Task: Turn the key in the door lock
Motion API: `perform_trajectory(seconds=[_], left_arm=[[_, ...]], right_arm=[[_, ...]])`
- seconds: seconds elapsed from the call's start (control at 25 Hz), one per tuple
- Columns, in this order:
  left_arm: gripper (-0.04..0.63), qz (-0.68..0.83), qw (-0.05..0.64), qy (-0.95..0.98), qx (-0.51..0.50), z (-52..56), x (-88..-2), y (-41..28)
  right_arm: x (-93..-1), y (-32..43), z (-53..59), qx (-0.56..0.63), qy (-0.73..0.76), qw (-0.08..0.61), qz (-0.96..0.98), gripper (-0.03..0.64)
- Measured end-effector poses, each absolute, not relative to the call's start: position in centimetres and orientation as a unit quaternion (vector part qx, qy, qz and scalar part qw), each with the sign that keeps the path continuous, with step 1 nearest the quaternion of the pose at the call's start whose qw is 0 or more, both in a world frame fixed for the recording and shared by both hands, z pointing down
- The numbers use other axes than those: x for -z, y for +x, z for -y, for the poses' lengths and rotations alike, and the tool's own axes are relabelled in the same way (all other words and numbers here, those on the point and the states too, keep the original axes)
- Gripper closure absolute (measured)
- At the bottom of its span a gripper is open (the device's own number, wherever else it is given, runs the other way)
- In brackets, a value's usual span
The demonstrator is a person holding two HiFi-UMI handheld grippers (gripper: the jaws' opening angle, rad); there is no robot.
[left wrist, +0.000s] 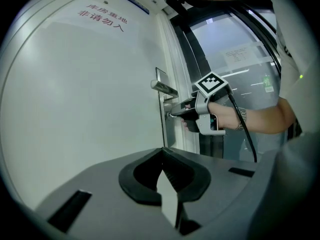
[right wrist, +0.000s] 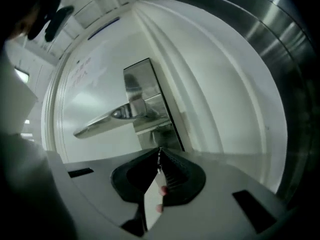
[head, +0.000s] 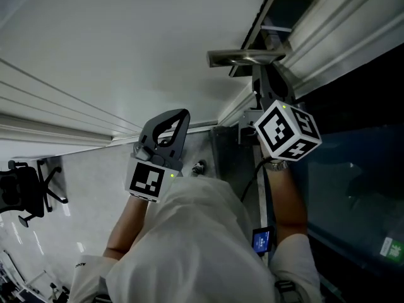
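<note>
The white door (left wrist: pixel 90 99) carries a steel lever handle (right wrist: pixel 112 118) on a steel lock plate (right wrist: pixel 142 86). Below the handle, my right gripper (right wrist: pixel 159 155) is shut on the key (right wrist: pixel 159 159), of which only a thin metal sliver shows between the jaw tips at the plate. In the left gripper view the right gripper (left wrist: pixel 174 115) points level at the lock under the handle (left wrist: pixel 164 87). In the head view the right gripper (head: pixel 260 81) reaches under the handle (head: pixel 243 57). My left gripper (head: pixel 169 130) is shut on nothing and is held back from the door (left wrist: pixel 161 154).
A dark-framed glass panel (left wrist: pixel 240 59) stands right of the door, past the white door frame (right wrist: pixel 210 94). A sign in red characters (left wrist: pixel 102 18) is high on the door. A black cable (left wrist: pixel 245 129) hangs from the right gripper. An office chair (head: pixel 28 191) stands behind on the left.
</note>
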State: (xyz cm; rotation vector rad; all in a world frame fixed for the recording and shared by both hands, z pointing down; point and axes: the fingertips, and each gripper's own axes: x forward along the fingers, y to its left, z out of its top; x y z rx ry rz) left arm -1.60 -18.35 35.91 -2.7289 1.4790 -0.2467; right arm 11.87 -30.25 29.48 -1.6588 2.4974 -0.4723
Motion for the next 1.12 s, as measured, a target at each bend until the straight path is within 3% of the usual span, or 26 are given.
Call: perform_trajectory(seconds=[0.32, 0.56, 0.64, 0.76, 1.0, 1.12], left_arm=[[0.591, -0.47, 0.021, -0.878, 0.089, 18.3, -36.3, -1.4], [0.591, -0.466, 0.023, -0.88, 0.09, 18.2, -36.3, -1.2], [0.591, -0.464, 0.023, -0.881, 0.092, 18.2, -36.4, -1.1], [0.591, -0.459, 0.027, -0.883, 0.094, 18.2, -36.2, -0.8], [0.589, -0.456, 0.023, -0.885, 0.096, 18.1, -36.5, -0.6], [0.591, -0.452, 0.03, -0.886, 0.1, 18.1, -36.5, -0.5]], right_arm=[[-30.5, 12.8, 30.5, 0.398, -0.457, 0.211, -0.767, 0.598], [-30.3, 12.6, 30.7, 0.415, -0.43, 0.23, -0.768, 0.595], [-29.9, 11.5, 30.6, 0.386, -0.409, 0.202, -0.802, 0.589], [-29.9, 10.0, 30.0, 0.324, -0.408, 0.128, -0.844, 0.48], [-31.2, 10.5, 29.6, -0.051, -0.522, -0.177, -0.833, 0.462], [-30.9, 10.8, 29.3, -0.199, -0.545, -0.259, -0.773, 0.46]])
